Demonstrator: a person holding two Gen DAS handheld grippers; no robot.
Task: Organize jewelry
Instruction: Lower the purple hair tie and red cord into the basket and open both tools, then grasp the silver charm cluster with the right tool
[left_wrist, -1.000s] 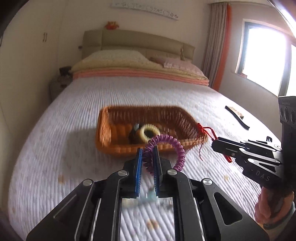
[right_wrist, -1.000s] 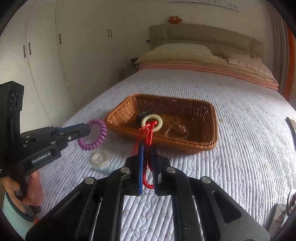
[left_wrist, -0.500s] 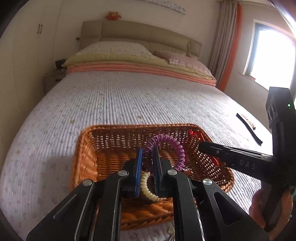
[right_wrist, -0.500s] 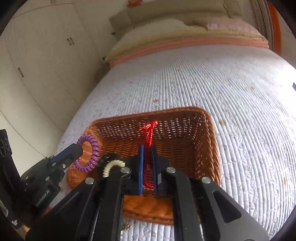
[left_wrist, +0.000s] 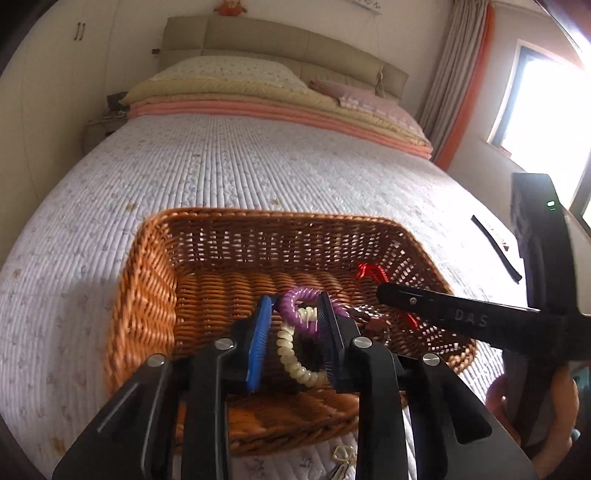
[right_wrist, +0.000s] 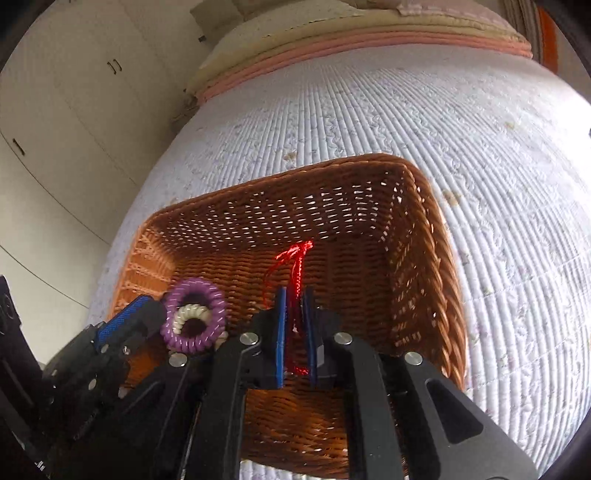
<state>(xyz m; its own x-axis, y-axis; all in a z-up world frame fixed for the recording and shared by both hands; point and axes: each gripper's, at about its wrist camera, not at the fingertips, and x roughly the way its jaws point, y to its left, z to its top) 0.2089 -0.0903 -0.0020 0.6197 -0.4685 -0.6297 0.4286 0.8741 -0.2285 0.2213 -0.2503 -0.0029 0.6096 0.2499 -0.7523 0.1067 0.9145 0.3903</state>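
A brown wicker basket (left_wrist: 147, 280) (right_wrist: 424, 229) sits on the white quilted bed. My left gripper (left_wrist: 293, 314) is open over the basket's near side; the purple spiral hair tie (left_wrist: 299, 299) (right_wrist: 194, 319) lies loose between its fingers, on top of a cream spiral hair tie (left_wrist: 291, 354) (right_wrist: 186, 315). My right gripper (right_wrist: 295, 314) is shut on a red cord bracelet (right_wrist: 295, 266) (left_wrist: 369, 271) and holds it inside the basket. The right gripper also shows in the left wrist view (left_wrist: 384, 291).
A black strap (left_wrist: 495, 247) lies on the bed to the right of the basket. A small clear trinket (left_wrist: 341, 452) lies on the quilt in front of the basket. Pillows and folded blankets (left_wrist: 258, 92) lie at the headboard.
Both grippers have moved forward and down into the basket. My left gripper has opened and let go of the purple hair tie, which now rests on the cream one.
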